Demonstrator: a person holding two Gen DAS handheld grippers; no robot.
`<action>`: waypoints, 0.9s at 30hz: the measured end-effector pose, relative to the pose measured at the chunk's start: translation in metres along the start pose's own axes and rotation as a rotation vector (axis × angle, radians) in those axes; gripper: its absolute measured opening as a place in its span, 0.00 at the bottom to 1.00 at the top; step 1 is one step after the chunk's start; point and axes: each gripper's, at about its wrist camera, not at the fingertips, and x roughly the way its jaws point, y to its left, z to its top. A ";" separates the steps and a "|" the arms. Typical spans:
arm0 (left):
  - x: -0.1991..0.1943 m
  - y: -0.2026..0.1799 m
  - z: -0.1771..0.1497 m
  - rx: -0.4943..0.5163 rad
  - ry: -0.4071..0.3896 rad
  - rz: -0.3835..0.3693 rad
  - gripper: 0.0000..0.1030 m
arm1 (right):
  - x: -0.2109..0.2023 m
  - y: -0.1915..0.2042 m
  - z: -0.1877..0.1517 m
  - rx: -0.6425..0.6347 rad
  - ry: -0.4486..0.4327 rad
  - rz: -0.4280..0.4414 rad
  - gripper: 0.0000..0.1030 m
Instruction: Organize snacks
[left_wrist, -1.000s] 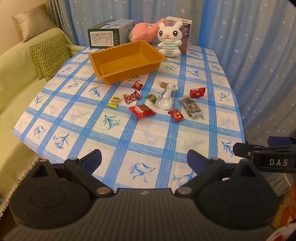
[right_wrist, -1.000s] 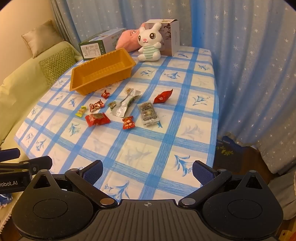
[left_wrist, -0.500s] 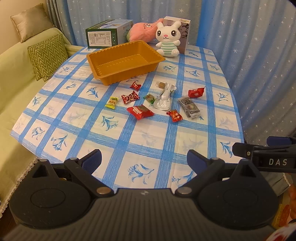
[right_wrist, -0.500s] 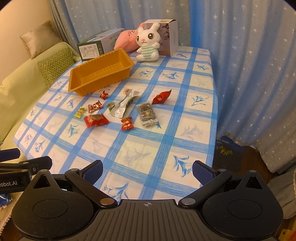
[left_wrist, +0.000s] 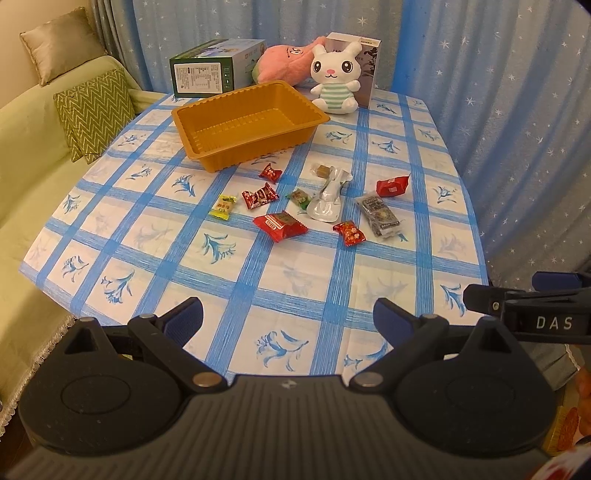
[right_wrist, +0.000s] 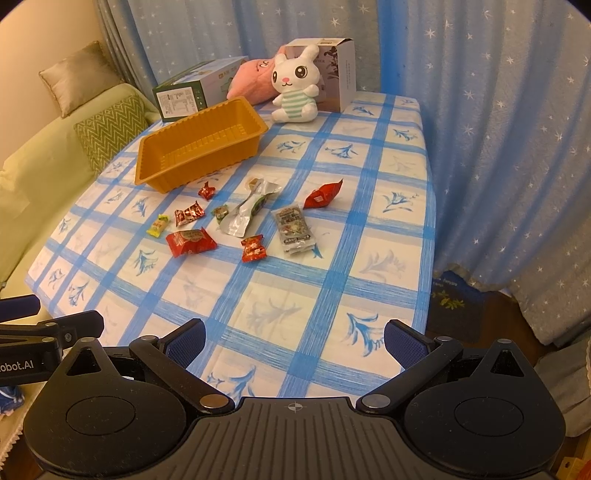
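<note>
I see my left tongs (left_wrist: 288, 314) and right tongs (right_wrist: 293, 334) spread wide and empty at the near edge of the blue-checked tabletop (left_wrist: 295, 280). Wrapped snacks (left_wrist: 280, 226) lie scattered mid-table. Beyond them sits an empty orange tray (left_wrist: 249, 123), then a plush rabbit (left_wrist: 335, 83) at the far edge.

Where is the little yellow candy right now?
The yellow candy lies on the tablecloth at the left end of the scattered snacks, just in front of the orange tray.

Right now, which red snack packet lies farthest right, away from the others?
The red packet lying alone beyond the dark packet, toward the curtain side; the other red ones cluster nearer the orange tray.
</note>
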 end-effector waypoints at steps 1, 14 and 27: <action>0.000 0.000 0.000 0.000 0.000 0.000 0.95 | 0.000 0.000 0.000 -0.001 0.000 0.000 1.00; 0.000 0.001 0.001 0.001 0.000 -0.001 0.95 | 0.003 0.002 0.002 -0.002 0.000 0.002 1.00; 0.001 0.001 0.001 0.001 -0.001 -0.001 0.95 | 0.003 0.001 0.002 -0.002 0.001 0.002 1.00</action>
